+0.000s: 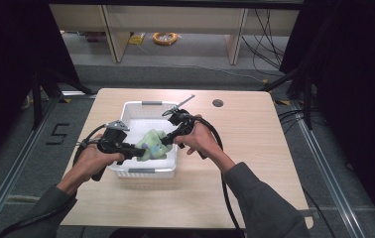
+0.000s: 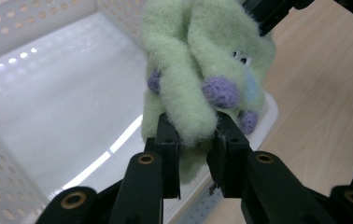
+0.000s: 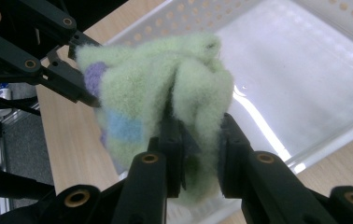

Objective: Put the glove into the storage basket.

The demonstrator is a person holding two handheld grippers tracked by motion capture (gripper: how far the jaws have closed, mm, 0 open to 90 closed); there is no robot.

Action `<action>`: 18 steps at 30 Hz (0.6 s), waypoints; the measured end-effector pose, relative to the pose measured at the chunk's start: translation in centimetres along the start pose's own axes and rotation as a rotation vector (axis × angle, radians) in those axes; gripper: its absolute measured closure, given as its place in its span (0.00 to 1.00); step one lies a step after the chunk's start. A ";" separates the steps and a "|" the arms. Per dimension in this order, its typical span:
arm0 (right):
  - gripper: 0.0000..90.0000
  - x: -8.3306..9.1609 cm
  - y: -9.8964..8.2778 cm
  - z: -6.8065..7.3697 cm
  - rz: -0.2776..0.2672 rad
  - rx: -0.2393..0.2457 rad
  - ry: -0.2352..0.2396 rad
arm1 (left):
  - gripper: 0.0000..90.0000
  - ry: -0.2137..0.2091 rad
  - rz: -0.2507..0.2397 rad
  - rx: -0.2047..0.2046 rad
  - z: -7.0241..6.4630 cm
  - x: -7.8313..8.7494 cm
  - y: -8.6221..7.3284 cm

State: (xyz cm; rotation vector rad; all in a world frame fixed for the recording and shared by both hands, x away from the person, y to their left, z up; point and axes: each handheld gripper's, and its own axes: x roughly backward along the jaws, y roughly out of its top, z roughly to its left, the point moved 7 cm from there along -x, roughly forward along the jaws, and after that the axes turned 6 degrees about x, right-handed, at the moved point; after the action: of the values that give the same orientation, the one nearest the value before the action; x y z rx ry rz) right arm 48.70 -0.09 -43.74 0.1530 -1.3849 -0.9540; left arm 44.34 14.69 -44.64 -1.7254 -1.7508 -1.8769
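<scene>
The pale green fuzzy sock with purple dots [image 1: 154, 144] hung over the white perforated plastic basket [image 1: 148, 104], near its right-hand wall. The left gripper [image 2: 194, 140] and right gripper [image 3: 197, 133] both clamped its fabric from opposite sides (basket floor beneath lay bare). Light wooden table [image 1: 255, 148] spread wide beyond the basket's right rim.

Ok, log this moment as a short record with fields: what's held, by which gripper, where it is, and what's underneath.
item: light green fuzzy sock with purple dots
left gripper: shut on one end of the sock
right gripper: shut on the other end
position: held bunched between both grippers, above the basket's near right part
below: white perforated basket
surface: wooden table
</scene>
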 end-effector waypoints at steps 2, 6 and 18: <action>0.84 -0.4 0.2 -0.2 0.007 -0.002 0.004 | 0.82 0.003 0.008 0.013 0.6 -0.3 0.0; 0.84 -1.4 0.3 -0.7 0.031 -0.016 -0.004 | 0.82 0.010 0.049 0.010 1.4 -0.9 -0.3; 0.84 -4.1 -0.3 -1.6 0.096 -0.053 -0.006 | 0.82 0.025 0.181 0.012 3.0 -2.8 -1.2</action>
State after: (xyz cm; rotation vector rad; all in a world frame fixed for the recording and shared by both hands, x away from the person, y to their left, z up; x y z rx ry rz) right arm 50.39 1.65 -47.40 0.0434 -1.3595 -0.9103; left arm 46.56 15.64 -48.19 -1.7813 -1.5354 -1.8012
